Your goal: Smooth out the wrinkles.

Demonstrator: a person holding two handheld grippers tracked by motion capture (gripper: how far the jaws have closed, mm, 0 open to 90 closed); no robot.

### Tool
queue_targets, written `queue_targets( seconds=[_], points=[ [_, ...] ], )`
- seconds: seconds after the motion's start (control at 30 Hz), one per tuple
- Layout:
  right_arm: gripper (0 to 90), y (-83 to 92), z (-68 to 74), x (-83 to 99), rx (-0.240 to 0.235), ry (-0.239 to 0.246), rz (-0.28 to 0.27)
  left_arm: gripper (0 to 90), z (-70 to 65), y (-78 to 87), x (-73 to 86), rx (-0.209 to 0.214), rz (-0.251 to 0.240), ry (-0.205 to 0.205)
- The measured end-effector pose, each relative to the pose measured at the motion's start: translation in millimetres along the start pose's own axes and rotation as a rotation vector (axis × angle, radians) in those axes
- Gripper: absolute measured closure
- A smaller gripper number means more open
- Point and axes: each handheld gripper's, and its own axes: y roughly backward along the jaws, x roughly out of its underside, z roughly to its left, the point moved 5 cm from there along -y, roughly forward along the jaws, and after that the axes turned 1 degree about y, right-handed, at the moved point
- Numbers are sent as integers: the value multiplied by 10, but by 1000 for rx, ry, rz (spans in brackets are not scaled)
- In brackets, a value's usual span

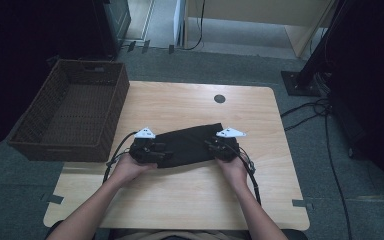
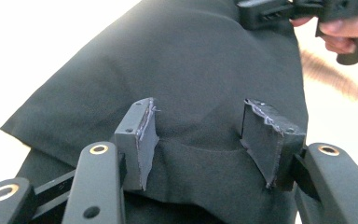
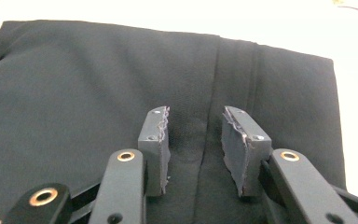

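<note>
A black folded cloth (image 1: 187,142) lies flat at the middle of the wooden table (image 1: 180,200). My left gripper (image 1: 162,152) rests on the cloth's left end and my right gripper (image 1: 211,146) on its right end. In the left gripper view the cloth (image 2: 191,56) runs under my left gripper (image 2: 203,106), whose jaws stand wide apart with a slight ridge of fabric between the pads. In the right gripper view my right gripper (image 3: 196,112) stands open over a stitched seam of the cloth (image 3: 74,84), with a clear gap between its pads.
A dark wicker basket (image 1: 70,145) stands off the table's left edge. A round cable hole (image 1: 219,98) sits near the table's far edge. Cables (image 1: 330,150) trail over the floor at the right. The right gripper (image 2: 279,9) shows at the top of the left gripper view.
</note>
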Motion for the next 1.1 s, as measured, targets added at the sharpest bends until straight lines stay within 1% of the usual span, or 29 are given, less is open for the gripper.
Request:
queue_targets(
  seconds=[0.07,0.17,0.23,0.3,0.33,0.4,0.43,0.47,0.5,0.53,0.57,0.63,0.67,0.7,0.77,0.8,0.87,0.9,0.97,1.0,1.03,1.1],
  points=[
    [627,-59,-5,-53,-1,13,5,452,-3,15,1,0,5,-2],
    [623,-177,-21,-149,6,32,5,485,-11,26,9,0,5,0],
    [621,-250,-35,-207,11,31,4,494,-36,21,24,4,3,2],
    [619,-331,-55,-276,15,11,1,493,-57,13,28,3,0,-4],
    [622,-332,-51,-300,18,-2,5,491,-59,18,23,1,1,-2],
    [630,-300,-31,-373,16,-13,-4,482,-48,44,-3,5,-2,-3],
    [632,-251,20,-423,-2,-26,-31,477,-41,58,-17,2,-3,-5],
    [631,-227,59,-448,-9,-21,-43,471,-30,78,-47,-2,-7,-5],
    [627,-203,142,-474,-20,-3,-51,469,-19,90,-68,-7,-7,-8],
    [617,-199,194,-482,-25,9,-52,468,0,113,-105,-13,-13,-7],
    [604,-195,281,-484,-35,24,-53,468,16,135,-135,-17,-16,-9],
    [585,-193,392,-470,-50,26,-57,465,50,177,-190,-23,-30,-2],
    [571,-191,467,-457,-68,21,-60,462,65,191,-210,-27,-32,2],
    [568,-191,512,-451,-69,28,-64,462,84,211,-237,-31,-33,2],
    [559,-200,626,-425,-73,61,-64,457,132,253,-311,-39,-32,8],
    [546,-232,683,-394,-74,78,-43,453,148,267,-340,-40,-34,11],
    [541,-298,719,-342,-70,97,-14,451,203,315,-424,-54,-43,13],
    [542,-338,707,-310,-75,96,-11,451,230,337,-458,-59,-44,16],
    [544,-360,668,-281,-107,57,-23,450,275,376,-514,-71,-50,21],
    [545,-367,648,-266,-124,27,-21,448,304,405,-550,-81,-46,16],
    [547,-366,631,-252,-135,19,-27,445,327,430,-581,-89,-46,14],
    [548,-346,637,-232,-130,39,-25,442,369,481,-638,-95,-48,15]
  ],
)
